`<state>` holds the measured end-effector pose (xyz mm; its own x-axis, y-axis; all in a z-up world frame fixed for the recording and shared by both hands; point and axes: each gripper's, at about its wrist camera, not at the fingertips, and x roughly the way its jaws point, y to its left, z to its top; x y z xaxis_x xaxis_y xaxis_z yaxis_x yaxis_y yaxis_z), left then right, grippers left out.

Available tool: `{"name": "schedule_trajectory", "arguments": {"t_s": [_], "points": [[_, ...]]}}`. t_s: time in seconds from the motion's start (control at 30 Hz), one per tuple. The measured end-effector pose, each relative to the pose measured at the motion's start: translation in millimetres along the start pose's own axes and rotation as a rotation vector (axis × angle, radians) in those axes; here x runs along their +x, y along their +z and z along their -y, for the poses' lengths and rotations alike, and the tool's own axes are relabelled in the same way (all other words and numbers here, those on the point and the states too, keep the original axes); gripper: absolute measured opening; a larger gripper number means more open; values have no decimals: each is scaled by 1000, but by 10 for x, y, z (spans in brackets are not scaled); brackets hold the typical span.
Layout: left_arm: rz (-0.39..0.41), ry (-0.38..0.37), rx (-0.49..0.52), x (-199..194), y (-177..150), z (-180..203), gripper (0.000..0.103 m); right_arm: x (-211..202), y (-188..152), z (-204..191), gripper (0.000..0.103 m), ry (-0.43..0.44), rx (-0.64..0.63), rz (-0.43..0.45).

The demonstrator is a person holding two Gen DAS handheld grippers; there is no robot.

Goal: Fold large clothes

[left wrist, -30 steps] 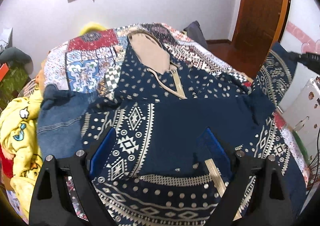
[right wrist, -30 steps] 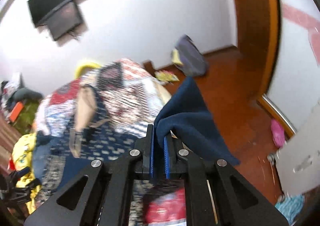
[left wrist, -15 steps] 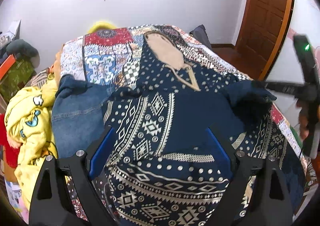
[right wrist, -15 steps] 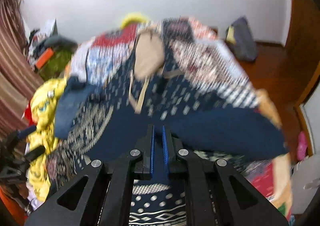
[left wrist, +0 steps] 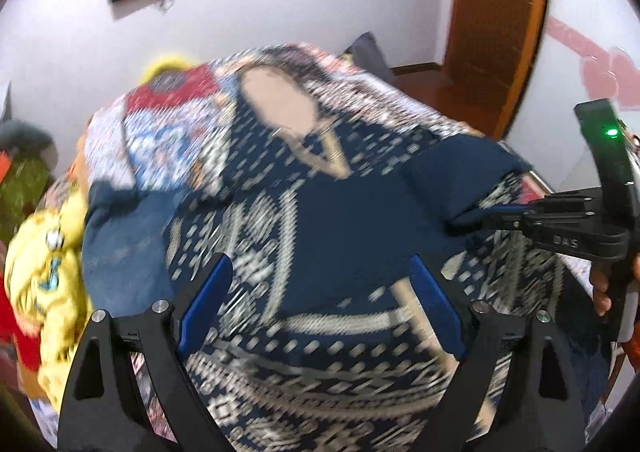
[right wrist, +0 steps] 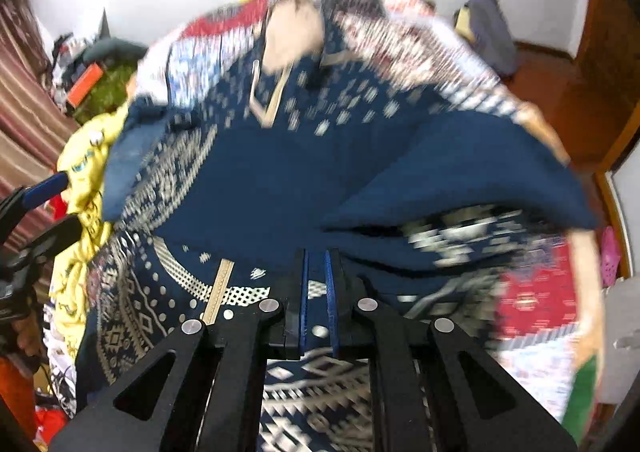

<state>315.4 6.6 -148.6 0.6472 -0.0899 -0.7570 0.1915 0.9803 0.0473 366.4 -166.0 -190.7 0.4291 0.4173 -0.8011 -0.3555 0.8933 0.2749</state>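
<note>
A large navy garment [left wrist: 344,219] with white geometric print and a beige neckline lies spread on the bed; it also shows in the right wrist view [right wrist: 256,187]. Its plain navy right sleeve [right wrist: 460,171] is folded inward over the body. My right gripper [right wrist: 316,284] is shut on the sleeve's edge, and it shows at the right of the left wrist view [left wrist: 492,209]. My left gripper [left wrist: 320,308] is open and empty above the garment's lower part.
A patchwork bedspread [left wrist: 168,123] covers the bed. A blue denim piece [left wrist: 120,252] and yellow clothes [left wrist: 44,252] lie at the left. A wooden door [left wrist: 496,23] and floor are at the right, a dark bag [right wrist: 488,27] beyond the bed.
My right gripper has carried the navy sleeve from out beside the bed inward over the garment's body. My left gripper has stayed open above the lower part.
</note>
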Motion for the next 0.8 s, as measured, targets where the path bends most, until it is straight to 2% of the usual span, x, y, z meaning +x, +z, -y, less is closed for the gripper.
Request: {"name": "schedule_trajectory", "arguments": {"t_s": [0.1, 0.17, 0.27, 0.4, 0.53, 0.63, 0.73, 0.8], "points": [[31, -47, 52, -9, 258, 310, 90, -333, 4, 217, 31, -66, 18, 88], [39, -86, 82, 25, 403, 513, 90, -587, -12, 420, 51, -123, 32, 154], [38, -134, 150, 144, 609, 901, 90, -811, -24, 681, 64, -201, 73, 214], [21, -146, 266, 415, 763, 1421, 90, -942, -65, 1019, 65, -265, 130, 249], [-53, -167, 377, 843, 804, 1916, 90, -931, -169, 1294, 65, -336, 170, 230], [-103, -166, 477, 1199, 795, 2293, 90, -871, -276, 1443, 65, -341, 199, 200], [-126, -130, 568, 1472, 751, 2580, 90, -808, -359, 1591, 65, -340, 233, 170], [-138, -97, 618, 1636, 710, 2716, 81, -770, -404, 1661, 65, -330, 256, 158]]}}
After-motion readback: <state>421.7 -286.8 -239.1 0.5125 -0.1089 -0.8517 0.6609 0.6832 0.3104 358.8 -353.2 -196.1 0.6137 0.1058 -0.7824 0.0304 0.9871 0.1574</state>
